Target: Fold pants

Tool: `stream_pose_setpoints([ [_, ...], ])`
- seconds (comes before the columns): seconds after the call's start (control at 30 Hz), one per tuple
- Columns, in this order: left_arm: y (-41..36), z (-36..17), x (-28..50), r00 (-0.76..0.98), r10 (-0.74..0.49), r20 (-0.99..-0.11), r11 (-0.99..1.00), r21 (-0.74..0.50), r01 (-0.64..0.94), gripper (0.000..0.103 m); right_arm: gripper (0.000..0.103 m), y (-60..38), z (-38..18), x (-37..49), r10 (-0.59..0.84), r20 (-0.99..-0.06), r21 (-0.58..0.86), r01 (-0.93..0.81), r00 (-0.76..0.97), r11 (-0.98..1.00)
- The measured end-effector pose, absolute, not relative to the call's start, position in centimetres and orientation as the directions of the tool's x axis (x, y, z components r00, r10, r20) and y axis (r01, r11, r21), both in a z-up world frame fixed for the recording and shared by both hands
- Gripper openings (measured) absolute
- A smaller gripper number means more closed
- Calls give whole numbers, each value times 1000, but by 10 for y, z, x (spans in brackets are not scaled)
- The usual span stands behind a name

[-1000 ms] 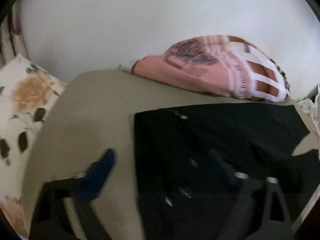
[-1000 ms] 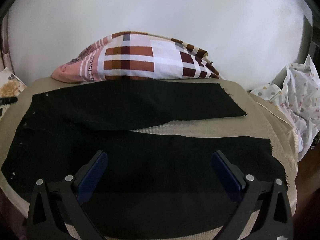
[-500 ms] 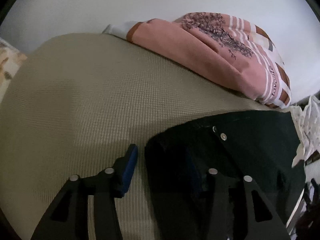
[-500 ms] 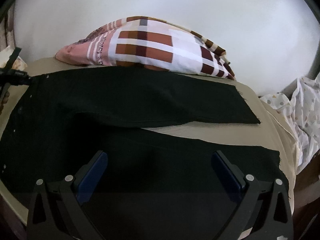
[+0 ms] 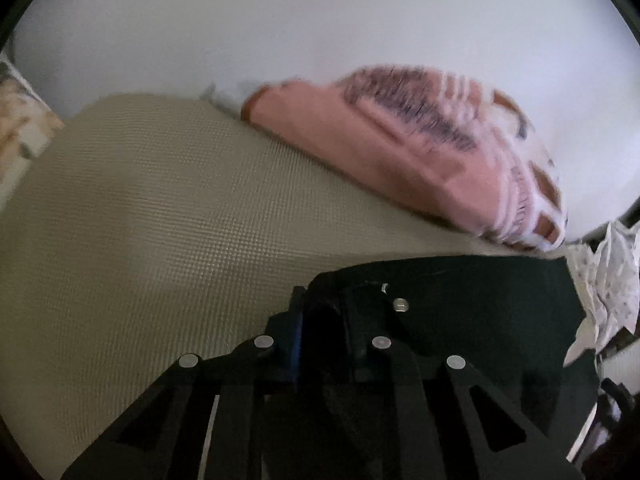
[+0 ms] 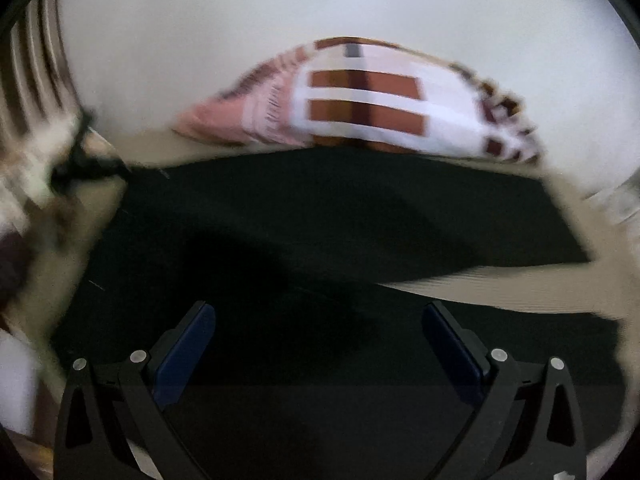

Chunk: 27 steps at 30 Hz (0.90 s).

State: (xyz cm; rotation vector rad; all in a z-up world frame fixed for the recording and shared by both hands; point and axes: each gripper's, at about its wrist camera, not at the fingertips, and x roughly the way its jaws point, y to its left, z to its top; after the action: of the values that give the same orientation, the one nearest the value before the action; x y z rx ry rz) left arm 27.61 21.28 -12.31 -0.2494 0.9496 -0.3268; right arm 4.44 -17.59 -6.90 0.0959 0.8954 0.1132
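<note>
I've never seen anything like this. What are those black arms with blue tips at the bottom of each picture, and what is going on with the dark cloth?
There is no robot here: a person holds a two-finger tool in each hand, and each tool carries a wide-angle camera looking along its fingers. That is why the black arms show at the bottom.

One picture comes from the left tool. Its jaws have just been closing and now pinch a corner of the black pants, near the metal studs.

The other comes from the right tool. Its blue pads stand wide apart above the pants, holding nothing.

The pants lie spread on a beige textured bed cover. Behind them rests a pink and checked pillow against a white wall. Both pictures are blurred.
</note>
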Motion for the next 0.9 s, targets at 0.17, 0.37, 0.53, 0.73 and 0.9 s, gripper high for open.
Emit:
stream_pose_setpoints([
  [0.17, 202, -77, 210, 640, -416, -646, 904, -373, 211, 16, 58, -192, -61, 103, 434, -703, 503, -37, 563, 863],
  [0.37, 193, -50, 140, 680, -436, -590, 895, -362, 260, 16, 56, -176, -75, 179, 632, -621, 709, -12, 463, 705],
  [0.53, 199, -48, 99, 681, -447, -580, 884, -401, 239, 15, 68, -180, -109, 225, 707, -564, 812, 130, 426, 569],
  [0.73, 205, -53, 69, 663, -441, -605, 878, -444, 179, 15, 67, -193, -138, 253, 701, -567, 822, 239, 433, 518],
  [0.9, 214, -62, 60, 639, -416, -647, 885, -448, 123, 13, 8, -189, -134, 247, 662, -606, 783, 182, 440, 595],
])
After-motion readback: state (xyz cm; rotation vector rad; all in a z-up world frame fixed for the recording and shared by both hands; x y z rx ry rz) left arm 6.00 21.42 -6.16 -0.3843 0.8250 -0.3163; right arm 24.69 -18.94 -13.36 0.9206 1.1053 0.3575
